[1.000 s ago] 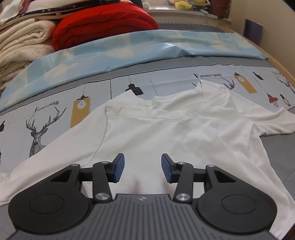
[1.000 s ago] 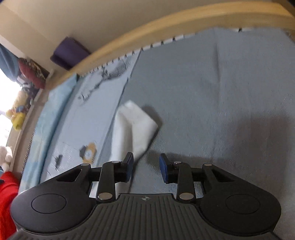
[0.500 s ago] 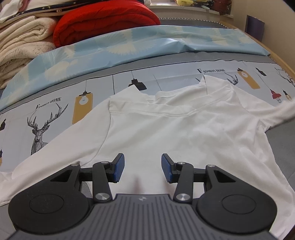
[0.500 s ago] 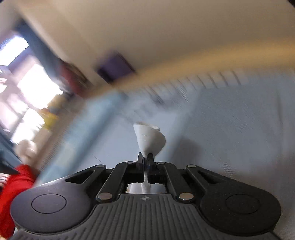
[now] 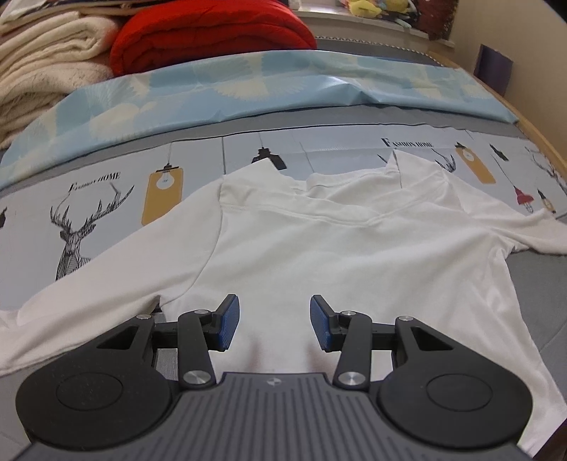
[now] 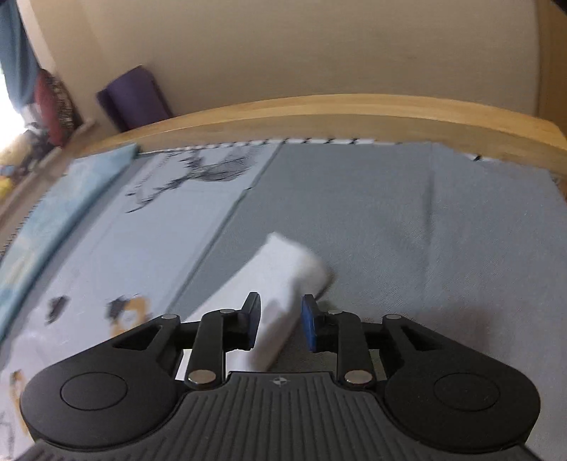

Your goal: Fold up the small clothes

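A small white shirt (image 5: 336,255) lies flat on the bed, collar at the far side, sleeves spread left and right. My left gripper (image 5: 272,321) is open and empty just above the shirt's near body. In the right wrist view, the shirt's white sleeve end (image 6: 283,276) lies on the grey sheet and runs between the fingers of my right gripper (image 6: 280,321). The right jaws stand open with the sleeve loose between them.
A printed sheet with deer and lamps (image 5: 88,212) covers the bed. A light blue quilt (image 5: 248,85), a red duvet (image 5: 212,32) and cream blankets (image 5: 46,64) lie at the far side. A wooden bed rail (image 6: 354,113) and a purple box (image 6: 134,95) stand beyond the sleeve.
My right gripper shut on the sleeve, lifted it, then opened again; the sleeve now lies between the open jaws. My left gripper has drifted slightly back over the shirt and stayed open.
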The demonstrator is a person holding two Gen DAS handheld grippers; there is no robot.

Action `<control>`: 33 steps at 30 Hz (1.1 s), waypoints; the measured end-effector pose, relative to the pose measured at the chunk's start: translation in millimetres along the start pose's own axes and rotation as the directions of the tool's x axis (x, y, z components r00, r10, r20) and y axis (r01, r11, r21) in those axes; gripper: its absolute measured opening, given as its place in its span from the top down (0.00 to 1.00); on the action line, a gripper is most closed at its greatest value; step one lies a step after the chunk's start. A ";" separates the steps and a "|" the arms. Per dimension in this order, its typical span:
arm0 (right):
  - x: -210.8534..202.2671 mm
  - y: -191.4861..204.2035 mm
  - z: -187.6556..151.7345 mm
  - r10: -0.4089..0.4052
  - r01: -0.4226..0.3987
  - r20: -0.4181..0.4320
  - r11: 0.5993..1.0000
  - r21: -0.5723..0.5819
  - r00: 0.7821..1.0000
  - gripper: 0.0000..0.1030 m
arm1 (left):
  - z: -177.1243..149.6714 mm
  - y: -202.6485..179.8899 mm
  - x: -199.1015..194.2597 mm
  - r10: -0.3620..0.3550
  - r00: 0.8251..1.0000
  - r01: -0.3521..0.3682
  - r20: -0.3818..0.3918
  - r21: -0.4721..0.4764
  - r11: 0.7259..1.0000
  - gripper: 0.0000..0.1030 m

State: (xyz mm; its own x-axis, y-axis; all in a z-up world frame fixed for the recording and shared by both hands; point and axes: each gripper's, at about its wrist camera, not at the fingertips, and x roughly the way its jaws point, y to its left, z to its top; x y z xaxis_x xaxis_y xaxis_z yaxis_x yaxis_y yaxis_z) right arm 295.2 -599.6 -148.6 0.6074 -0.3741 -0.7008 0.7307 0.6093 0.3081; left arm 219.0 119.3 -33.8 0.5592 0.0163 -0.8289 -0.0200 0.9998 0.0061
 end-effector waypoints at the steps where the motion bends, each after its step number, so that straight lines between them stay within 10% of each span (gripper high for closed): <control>1: -3.8 10.4 -4.8 0.020 -0.021 -0.004 0.999 -0.029 1.000 0.73 | -0.6 2.4 0.2 0.000 1.000 0.000 -0.003 -0.009 1.000 0.52; 6: -29.0 78.7 -42.9 0.225 -0.238 -0.086 0.951 -0.197 0.970 0.73 | -6.2 21.0 5.6 -0.017 0.999 0.014 -0.037 -0.081 0.997 0.52; 11: -53.3 154.6 -96.3 0.421 -0.529 -0.344 0.780 -0.336 0.839 0.70 | -20.9 44.9 16.2 -0.011 1.000 0.008 -0.021 -0.157 0.988 0.52; 14: -68.6 192.9 -126.0 0.436 -0.585 -0.402 0.697 -0.416 0.805 0.68 | -31.6 64.6 29.6 -0.017 1.000 0.019 0.008 -0.236 0.972 0.52; 21: -82.9 260.8 -178.2 0.417 -0.595 -0.427 0.604 -0.530 0.803 0.68 | -4.2 83.8 42.7 0.003 0.983 0.042 0.182 -0.243 0.969 0.67; 33: -58.8 331.5 -244.5 0.348 -0.527 -0.396 0.573 -0.627 0.850 0.59 | 52.0 95.6 145.6 -0.023 0.985 0.071 0.173 -0.276 0.959 0.62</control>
State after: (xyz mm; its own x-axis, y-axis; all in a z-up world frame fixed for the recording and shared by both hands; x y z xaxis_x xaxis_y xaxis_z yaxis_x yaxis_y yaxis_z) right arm 425.5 -204.8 -162.6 0.6466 0.1712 -0.7434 -0.0972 0.9850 0.1423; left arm 341.6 217.9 -124.8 0.6942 -0.0046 -0.7197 -0.2084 0.9559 -0.2071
